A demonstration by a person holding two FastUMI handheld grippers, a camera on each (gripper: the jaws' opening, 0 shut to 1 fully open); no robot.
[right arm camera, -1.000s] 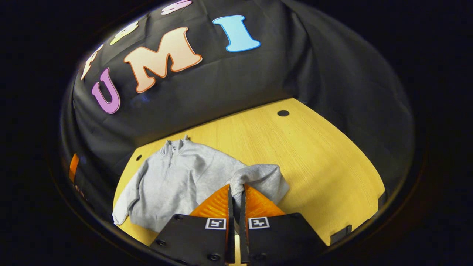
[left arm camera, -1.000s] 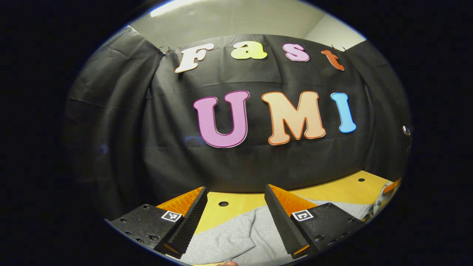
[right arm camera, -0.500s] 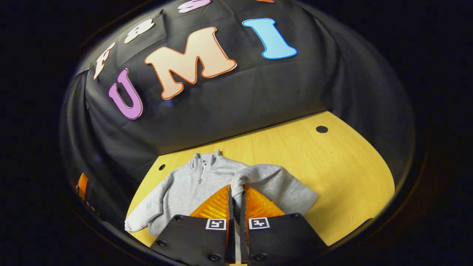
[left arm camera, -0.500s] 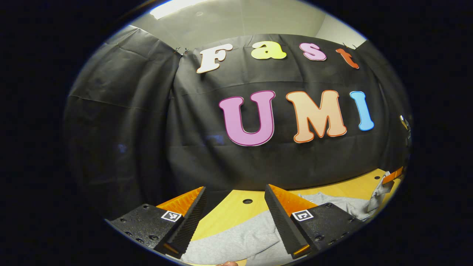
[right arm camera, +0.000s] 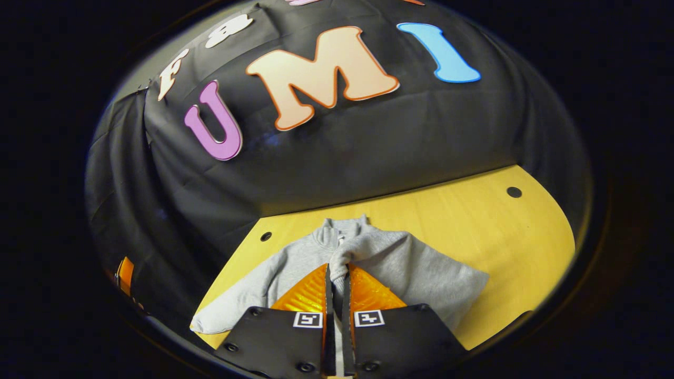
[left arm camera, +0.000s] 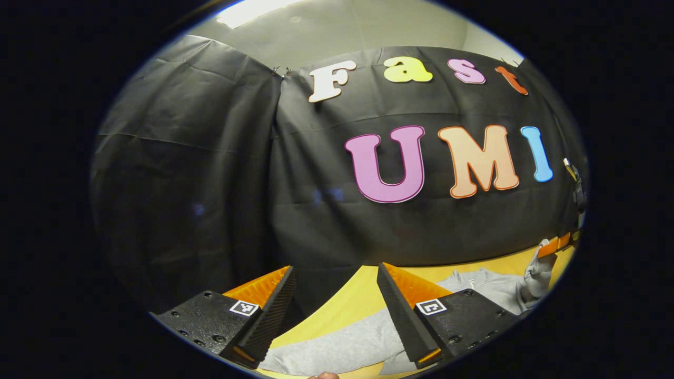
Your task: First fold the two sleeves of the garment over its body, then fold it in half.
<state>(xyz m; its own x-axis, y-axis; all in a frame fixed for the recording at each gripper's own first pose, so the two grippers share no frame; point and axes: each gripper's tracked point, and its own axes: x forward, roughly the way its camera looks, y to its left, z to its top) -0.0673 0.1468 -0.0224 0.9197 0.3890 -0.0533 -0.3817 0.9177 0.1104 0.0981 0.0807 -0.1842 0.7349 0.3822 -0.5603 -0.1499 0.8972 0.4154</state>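
Since the earlier frames, the right gripper [right arm camera: 337, 273] had carried its pinched sleeve [right arm camera: 363, 252] farther across the grey sweatshirt [right arm camera: 295, 263], so the raised cuff now covered most of the zip below the collar [right arm camera: 342, 226]; the left gripper view had swung left, with more side curtain and less table showing.

Right gripper view: fingers clenched on the sleeve fabric, both pressing, a thin strip of grey cloth showing between them. Sleeve lifted off the table and draped back down toward the garment's right edge. Sweatshirt lay flat on the yellow wooden table [right arm camera: 463, 221], collar toward the black cloth wall [right arm camera: 368, 137]. Other sleeve [right arm camera: 231, 310] stretched out flat toward the near left table edge, not yet folded.

Left gripper view: left gripper [left arm camera: 337, 295] released, fingers well apart, nothing between them, held above the table [left arm camera: 353, 295] near its left edge. Outstretched sleeve [left arm camera: 337, 347] lay on the table below and between the fingers, not touched. At far right, the right gripper [left arm camera: 557, 245] seen small, holding grey cloth raised above the sweatshirt body [left arm camera: 489, 289].
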